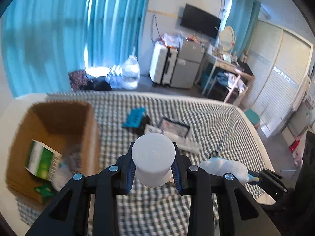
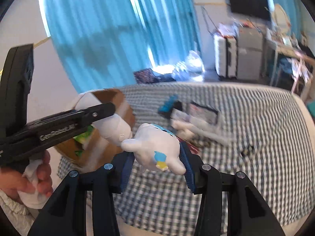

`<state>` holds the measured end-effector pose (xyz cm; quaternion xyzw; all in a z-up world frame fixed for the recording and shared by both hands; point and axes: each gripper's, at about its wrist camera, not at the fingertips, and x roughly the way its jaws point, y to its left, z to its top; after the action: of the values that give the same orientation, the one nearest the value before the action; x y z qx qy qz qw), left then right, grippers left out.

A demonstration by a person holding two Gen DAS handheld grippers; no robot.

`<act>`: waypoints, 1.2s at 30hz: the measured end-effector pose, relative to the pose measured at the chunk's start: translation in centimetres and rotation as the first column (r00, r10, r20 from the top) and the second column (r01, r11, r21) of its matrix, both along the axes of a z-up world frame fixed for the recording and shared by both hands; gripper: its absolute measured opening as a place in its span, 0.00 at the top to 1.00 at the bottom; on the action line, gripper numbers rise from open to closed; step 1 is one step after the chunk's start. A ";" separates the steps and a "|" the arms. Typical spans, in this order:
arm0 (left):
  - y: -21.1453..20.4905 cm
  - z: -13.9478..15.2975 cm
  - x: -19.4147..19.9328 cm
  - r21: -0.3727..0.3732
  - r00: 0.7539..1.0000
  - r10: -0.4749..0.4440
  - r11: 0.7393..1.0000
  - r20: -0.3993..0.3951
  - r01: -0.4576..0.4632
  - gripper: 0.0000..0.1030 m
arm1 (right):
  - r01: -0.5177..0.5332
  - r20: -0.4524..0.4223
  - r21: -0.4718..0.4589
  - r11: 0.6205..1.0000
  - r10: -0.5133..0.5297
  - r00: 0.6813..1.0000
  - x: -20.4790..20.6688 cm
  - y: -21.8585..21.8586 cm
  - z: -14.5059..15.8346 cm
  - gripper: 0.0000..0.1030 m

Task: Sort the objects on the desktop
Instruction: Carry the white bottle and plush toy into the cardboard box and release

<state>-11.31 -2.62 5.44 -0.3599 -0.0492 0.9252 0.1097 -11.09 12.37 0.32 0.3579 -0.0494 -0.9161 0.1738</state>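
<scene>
My left gripper (image 1: 153, 174) is shut on a white capped bottle (image 1: 153, 157), held up over the checked cloth. The right wrist view shows the same bottle (image 2: 116, 127) jutting from the left gripper (image 2: 102, 109). My right gripper (image 2: 156, 165) is shut on a white plush toy (image 2: 157, 147) with blue and yellow marks; the left wrist view has that toy (image 1: 224, 168) at the right. An open cardboard box (image 1: 55, 137) sits left on the cloth, with a green-and-white carton (image 1: 42, 160) inside it. The box (image 2: 120, 102) lies behind the left gripper in the right wrist view.
On the checked cloth (image 1: 196, 118) lie a blue item (image 1: 133, 117), a dark-edged pouch (image 1: 174, 128) and white bits. A hand (image 2: 23, 179) grips the left tool. Beyond stand blue curtains (image 1: 59, 39), suitcases (image 1: 167, 66), a desk (image 1: 226, 68) and a wall TV (image 1: 200, 20).
</scene>
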 end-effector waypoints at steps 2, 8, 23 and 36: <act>-1.2 1.2 0.3 -0.007 1.000 0.011 1.000 -0.021 -0.011 0.69 | -0.047 -0.029 0.003 0.999 0.047 0.998 0.2 -2.2 1.4 0.56; -6.7 3.4 0.9 -0.005 0.997 0.068 0.998 -0.049 -0.068 0.69 | -0.162 -0.073 0.018 0.987 0.163 0.984 -0.3 -8.8 3.7 0.57; -20.2 -0.9 -5.0 -0.029 0.973 0.226 0.974 0.053 -0.225 0.69 | -0.283 0.044 -0.002 0.959 0.283 0.958 -7.4 -20.4 -0.2 0.56; -21.5 -4.9 -13.3 -0.117 0.958 0.267 0.960 0.106 -0.255 0.05 | -0.236 0.130 -0.041 0.971 0.239 0.962 -14.9 -21.2 -3.6 0.33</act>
<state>-24.63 -24.08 0.53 -0.4106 -0.0555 0.9095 -0.0350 -26.04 -8.85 -3.32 0.4196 -0.0292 -0.8619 0.2832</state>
